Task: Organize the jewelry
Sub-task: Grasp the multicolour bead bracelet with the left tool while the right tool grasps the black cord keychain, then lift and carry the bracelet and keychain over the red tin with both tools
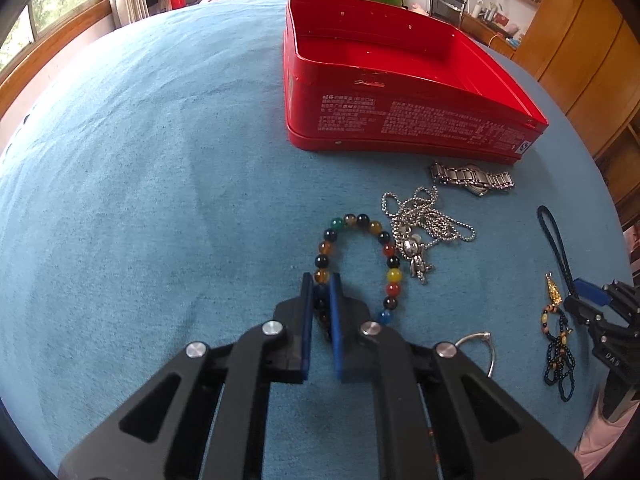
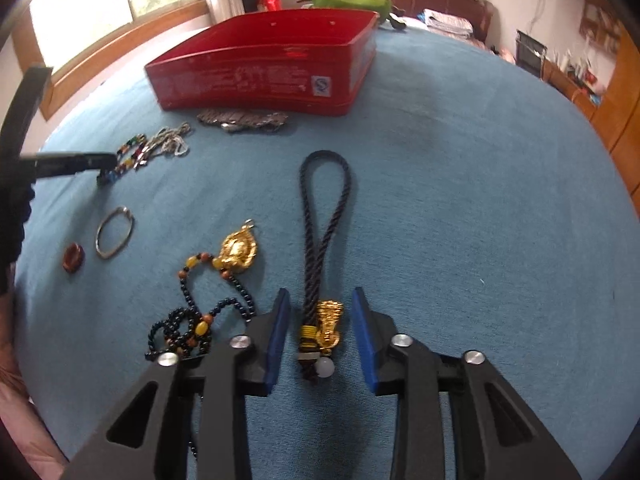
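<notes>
Left wrist: tongs pinching bead bracelet.

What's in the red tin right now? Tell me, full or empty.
Empty, as far as visible: the red tin sits lidless, its floor bare red in the left wrist view; the near inside corner is hidden.

left tongs pinch the beaded bracelet.

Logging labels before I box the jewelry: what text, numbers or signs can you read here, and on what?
"DA5": white letters on the right tool's black body, partly cut off.
Rows of white print on the red tin's front wall: too small to read.
White sticker with a round blue mark on the tin's corner: a sign, its lettering unreadable.
Nothing readable on the jewelry.
</notes>
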Demonstrator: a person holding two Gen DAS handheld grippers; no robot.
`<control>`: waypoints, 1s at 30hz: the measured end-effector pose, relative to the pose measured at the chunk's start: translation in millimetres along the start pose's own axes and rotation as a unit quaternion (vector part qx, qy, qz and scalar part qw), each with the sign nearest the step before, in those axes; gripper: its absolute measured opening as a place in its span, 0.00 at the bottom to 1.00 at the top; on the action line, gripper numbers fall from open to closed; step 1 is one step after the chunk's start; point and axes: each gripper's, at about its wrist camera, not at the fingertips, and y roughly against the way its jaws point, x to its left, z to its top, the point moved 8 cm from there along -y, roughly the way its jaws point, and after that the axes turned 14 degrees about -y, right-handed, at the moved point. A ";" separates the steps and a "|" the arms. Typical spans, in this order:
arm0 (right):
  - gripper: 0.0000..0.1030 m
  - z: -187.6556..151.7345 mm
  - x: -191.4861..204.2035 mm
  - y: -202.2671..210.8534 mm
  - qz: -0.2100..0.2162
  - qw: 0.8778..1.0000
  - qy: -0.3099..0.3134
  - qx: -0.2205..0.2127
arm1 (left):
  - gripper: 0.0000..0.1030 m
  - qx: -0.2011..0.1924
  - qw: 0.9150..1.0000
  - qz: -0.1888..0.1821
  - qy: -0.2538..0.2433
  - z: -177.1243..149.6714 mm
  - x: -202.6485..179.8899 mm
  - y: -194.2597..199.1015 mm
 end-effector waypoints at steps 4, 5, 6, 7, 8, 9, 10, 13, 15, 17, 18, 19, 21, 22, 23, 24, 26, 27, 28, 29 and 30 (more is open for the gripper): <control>0.16 -2.7 5.0 1.2 0.007 1.000 0.013 0.000 | 0.06 0.000 1.000 -0.004 0.002 -0.1 0.8 1.1; 0.16 -2.8 4.7 1.3 0.008 1.000 0.013 -0.001 | 0.06 0.000 1.000 -0.005 0.001 -1.0 2.1 1.9; 0.15 -1.9 5.8 0.4 0.014 1.000 0.010 0.001 | 0.06 0.000 1.000 -0.008 0.001 -0.5 1.9 1.8; 0.15 -0.4 3.3 0.2 0.028 1.000 -0.002 0.005 | 0.06 0.000 1.000 -0.010 0.002 -0.3 1.8 1.9; 0.15 1.3 0.2 0.6 0.044 0.999 -0.017 0.010 | 0.06 0.000 1.000 -0.011 0.002 -0.8 2.3 2.3; 0.15 3.8 -4.0 2.1 0.058 0.998 -0.035 0.012 | 0.06 -0.001 1.000 -0.013 0.002 -1.2 2.4 2.9; 0.15 6.4 -7.6 4.1 0.068 0.997 -0.047 0.010 | 0.06 -0.001 1.000 -0.018 0.003 -0.9 2.2 3.5; 0.15 12.5 -11.2 15.9 0.127 0.988 -0.083 0.007 | 0.06 -0.004 1.000 -0.030 0.005 -1.0 1.2 5.6; 0.15 16.2 -13.0 22.9 0.182 0.977 -0.113 0.012 | 0.06 -0.008 1.000 -0.030 0.003 -1.1 -0.1 8.7; 0.15 18.5 -13.6 25.5 0.214 0.968 -0.132 0.017 | 0.06 -0.012 1.000 -0.029 0.001 -1.5 -1.5 12.9; 0.15 20.2 -13.9 27.1 0.236 0.961 -0.144 0.020 | 0.06 -0.014 0.999 -0.029 0.001 -0.8 -2.0 14.5; 0.15 21.6 -12.8 28.9 0.251 0.955 -0.153 0.023 | 0.06 -0.016 1.000 -0.026 0.000 -0.3 -2.0 16.8; 0.15 25.2 -13.3 31.7 0.269 0.948 -0.167 0.023 | 0.06 -0.019 1.000 -0.019 -0.002 0.2 -4.0 20.8; 0.15 27.6 -14.8 33.6 0.266 0.949 -0.169 0.019 | 0.06 -0.020 1.000 -0.017 -0.004 0.4 -5.4 22.5; 0.15 30.3 -15.4 34.9 0.265 0.949 -0.172 0.017 | 0.06 -0.022 1.000 -0.014 -0.005 1.4 -6.8 25.0; 0.15 33.4 -15.9 37.6 0.265 0.948 -0.176 0.013 | 0.06 -0.024 1.000 -0.012 -0.006 1.6 -7.4 27.2; 0.15 37.8 -15.2 41.6 0.263 0.948 -0.178 0.009 | 0.06 -0.026 1.000 -0.009 -0.010 3.0 -11.0 31.6; 0.15 40.1 -16.5 44.3 0.262 0.948 -0.178 0.006 | 0.06 -0.027 1.000 -0.007 -0.012 3.4 -11.8 33.6; 0.15 43.5 -14.9 47.3 0.262 0.949 -0.178 0.002 | 0.06 -0.029 0.999 -0.007 -0.013 4.2 -12.8 35.5; 0.15 46.9 -13.1 51.0 0.262 0.949 -0.177 -0.001 | 0.06 -0.030 0.999 -0.007 -0.014 6.2 -12.9 37.8; 0.15 50.7 -10.6 55.5 0.263 0.949 -0.175 -0.005 | 0.06 -0.032 0.999 -0.007 -0.014 7.1 -12.7 39.7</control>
